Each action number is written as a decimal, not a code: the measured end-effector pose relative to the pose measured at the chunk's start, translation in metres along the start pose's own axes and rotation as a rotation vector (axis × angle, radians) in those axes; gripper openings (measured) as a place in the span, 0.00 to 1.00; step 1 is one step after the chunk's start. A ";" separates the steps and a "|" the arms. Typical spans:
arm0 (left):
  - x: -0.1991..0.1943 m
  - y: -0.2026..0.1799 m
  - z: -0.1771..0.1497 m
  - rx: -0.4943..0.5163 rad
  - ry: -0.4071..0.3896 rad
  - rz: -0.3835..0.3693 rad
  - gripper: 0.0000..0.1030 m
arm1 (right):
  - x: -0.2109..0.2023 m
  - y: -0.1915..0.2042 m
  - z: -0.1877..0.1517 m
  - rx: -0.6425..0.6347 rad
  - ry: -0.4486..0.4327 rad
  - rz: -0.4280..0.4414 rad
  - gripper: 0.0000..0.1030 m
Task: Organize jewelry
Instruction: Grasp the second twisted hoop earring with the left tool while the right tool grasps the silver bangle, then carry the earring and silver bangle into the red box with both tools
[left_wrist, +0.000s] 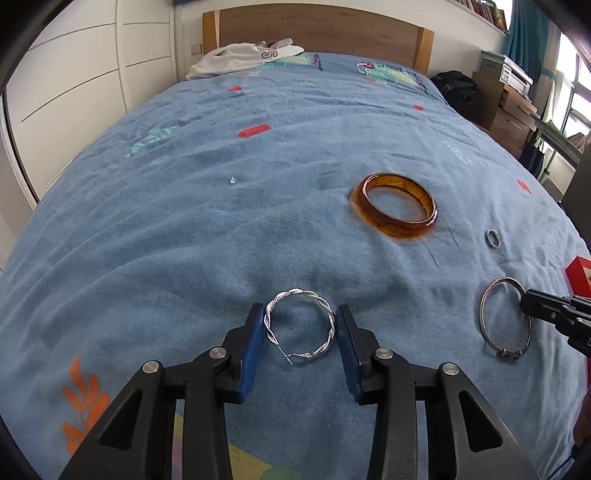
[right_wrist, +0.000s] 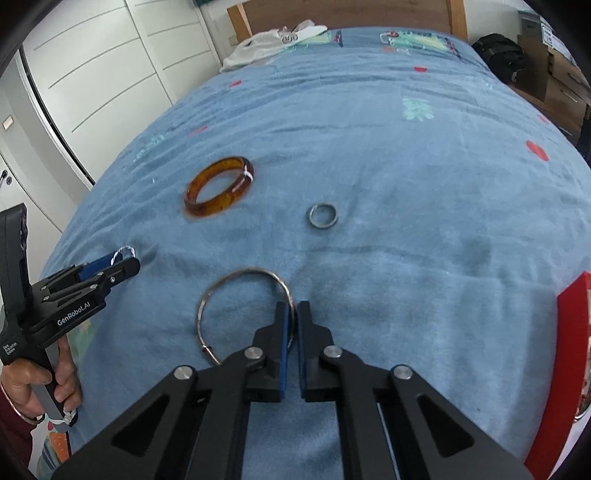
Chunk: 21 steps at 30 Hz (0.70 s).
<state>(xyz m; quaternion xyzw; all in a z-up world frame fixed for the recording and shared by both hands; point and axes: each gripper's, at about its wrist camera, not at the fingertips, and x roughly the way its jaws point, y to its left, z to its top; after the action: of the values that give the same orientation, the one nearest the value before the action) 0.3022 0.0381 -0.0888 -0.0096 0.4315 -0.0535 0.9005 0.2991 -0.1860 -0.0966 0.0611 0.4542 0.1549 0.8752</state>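
Observation:
On the blue bedspread (left_wrist: 184, 221) a twisted silver hoop (left_wrist: 295, 293) lies between the blue pads of my left gripper (left_wrist: 300, 309), which touch its two sides. In the right wrist view my left gripper (right_wrist: 129, 260) holds that hoop (right_wrist: 125, 251) at its tip. My right gripper (right_wrist: 294, 304) is shut on the right side of a thin silver bangle (right_wrist: 255, 271). The left wrist view shows the same bangle (left_wrist: 482, 314) with my right gripper (left_wrist: 526, 301) at its rim. Beyond lie an amber bangle (left_wrist: 399, 229) (right_wrist: 218, 205) and a small grey ring (left_wrist: 488, 238) (right_wrist: 311, 218).
A red box (right_wrist: 569, 332) (left_wrist: 578, 273) sits at the bed's right edge. A white garment (left_wrist: 240, 55) lies by the wooden headboard (left_wrist: 317, 26). White wardrobe doors (right_wrist: 110, 74) stand to the left. A person's hand (right_wrist: 37, 387) grips the left gripper's handle.

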 end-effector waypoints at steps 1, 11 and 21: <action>-0.003 -0.001 0.000 0.001 -0.003 0.001 0.37 | -0.003 0.001 0.000 -0.003 -0.005 -0.003 0.04; -0.035 -0.008 0.004 0.008 -0.041 -0.007 0.37 | -0.043 0.006 0.003 -0.023 -0.065 -0.033 0.04; -0.071 -0.023 0.007 0.025 -0.080 -0.028 0.37 | -0.092 0.012 0.004 -0.033 -0.122 -0.060 0.04</action>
<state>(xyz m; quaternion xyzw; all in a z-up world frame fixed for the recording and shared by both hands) 0.2615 0.0224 -0.0280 -0.0067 0.3944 -0.0709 0.9162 0.2503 -0.2045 -0.0204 0.0422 0.3988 0.1323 0.9065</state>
